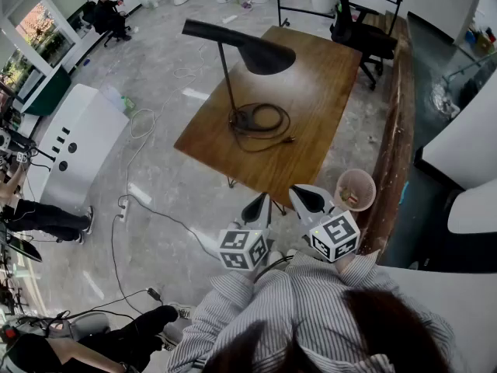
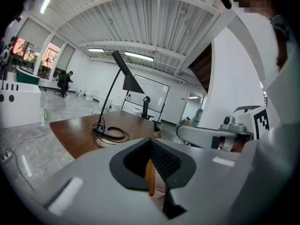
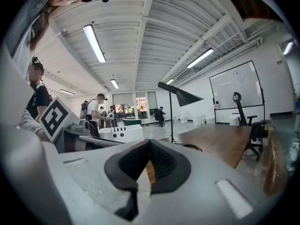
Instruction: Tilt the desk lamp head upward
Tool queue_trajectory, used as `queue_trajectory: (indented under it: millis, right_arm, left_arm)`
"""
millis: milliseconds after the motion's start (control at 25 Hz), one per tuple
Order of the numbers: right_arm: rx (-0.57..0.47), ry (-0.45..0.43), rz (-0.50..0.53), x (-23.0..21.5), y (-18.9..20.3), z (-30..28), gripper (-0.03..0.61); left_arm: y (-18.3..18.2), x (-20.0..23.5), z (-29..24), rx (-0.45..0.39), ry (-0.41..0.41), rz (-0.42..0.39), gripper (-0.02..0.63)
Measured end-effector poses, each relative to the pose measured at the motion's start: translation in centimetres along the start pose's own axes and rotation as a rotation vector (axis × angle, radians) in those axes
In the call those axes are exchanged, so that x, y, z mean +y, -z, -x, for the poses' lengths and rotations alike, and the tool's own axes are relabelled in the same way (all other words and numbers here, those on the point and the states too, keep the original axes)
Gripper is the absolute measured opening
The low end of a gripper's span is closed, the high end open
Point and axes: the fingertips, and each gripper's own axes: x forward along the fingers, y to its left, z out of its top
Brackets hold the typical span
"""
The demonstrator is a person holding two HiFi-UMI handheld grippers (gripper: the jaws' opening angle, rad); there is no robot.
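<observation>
The person is holding the left gripper [image 1: 255,207] and the right gripper [image 1: 309,200] side by side, close in front of the striped shirt [image 1: 311,301]. Both are pointing roughly level toward the near edge of the wooden table [image 1: 326,107]. Each gripper's own view is showing its jaws pressed together with nothing between them, so neither tool is gripping anything.

The desk lamp [image 1: 227,76] is standing on the table well ahead of the two tools and a little to the left of the left gripper. Its black cone head [image 1: 265,55] is sloping downward from the top of the thin stem. Its cable [image 1: 268,123] is lying coiled around the base, on the side nearer the grippers.

Just ahead of the right gripper's tip, slightly to its right, a round container [image 1: 355,189] is sitting by the table's near corner. Beyond the lamp, far from both tools, a black office chair [image 1: 359,29] is standing at the table's far end. Well off to the left of the left gripper, a white cabinet [image 1: 74,150] is standing on the floor.
</observation>
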Motion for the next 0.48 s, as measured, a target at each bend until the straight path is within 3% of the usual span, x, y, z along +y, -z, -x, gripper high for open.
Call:
queue_trajectory:
  millis: [480]
  right_arm:
    - [0.029, -0.043, -0.02, 0.65, 0.24, -0.81, 0.002]
  left_arm:
    - [-0.08, 0.25, -0.1, 0.016, -0.006, 0.004, 0.0]
